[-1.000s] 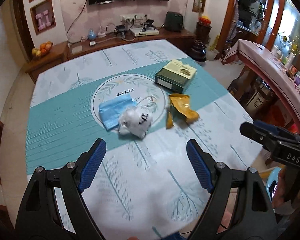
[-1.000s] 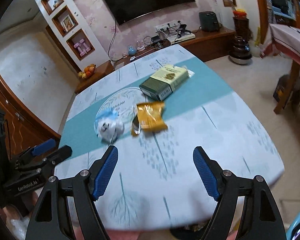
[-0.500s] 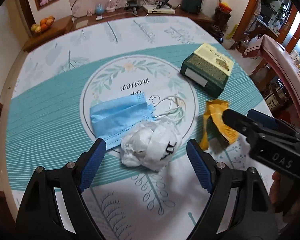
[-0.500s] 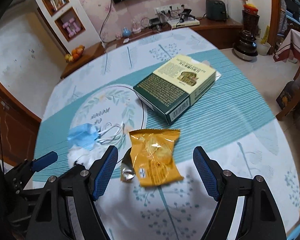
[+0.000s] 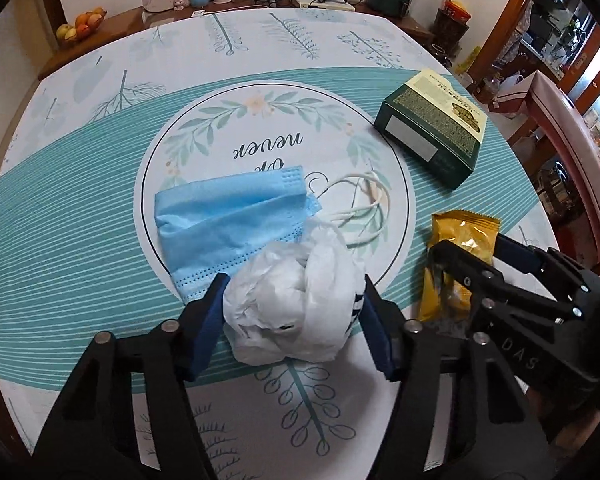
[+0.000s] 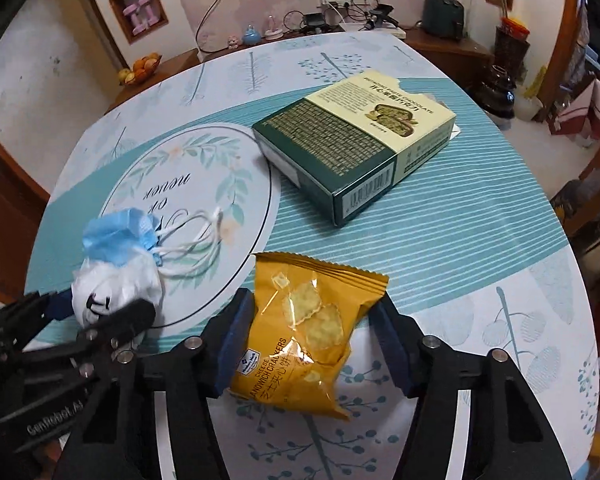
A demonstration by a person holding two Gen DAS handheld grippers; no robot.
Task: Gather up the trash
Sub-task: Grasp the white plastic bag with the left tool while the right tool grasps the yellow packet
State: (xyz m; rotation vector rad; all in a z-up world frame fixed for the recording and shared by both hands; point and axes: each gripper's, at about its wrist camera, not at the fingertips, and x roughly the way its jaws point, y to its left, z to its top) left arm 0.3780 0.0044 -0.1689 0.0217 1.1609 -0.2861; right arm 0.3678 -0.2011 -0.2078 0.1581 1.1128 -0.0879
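Observation:
A crumpled white plastic bag (image 5: 296, 300) lies on the table between the blue pads of my left gripper (image 5: 294, 292), whose jaws touch both its sides. A blue face mask (image 5: 228, 220) with white ear loops lies just beyond it. A yellow cracker packet (image 6: 308, 328) lies between the pads of my right gripper (image 6: 312, 312), which close on its sides. The packet (image 5: 456, 252) and the right gripper (image 5: 476, 264) also show in the left wrist view. The bag (image 6: 116, 284), mask (image 6: 116, 236) and left gripper (image 6: 100, 308) show at the left of the right wrist view.
A green and cream chocolate box (image 6: 352, 140) lies on the table (image 6: 480, 220) beyond the packet; it also shows in the left wrist view (image 5: 436, 124). A wooden sideboard (image 6: 440, 46) with chargers and a fruit bowl (image 6: 140, 68) stands behind the table.
Both grippers have moved forward and down to the table. The left jaws have narrowed onto the white bag and the right jaws onto the yellow packet.

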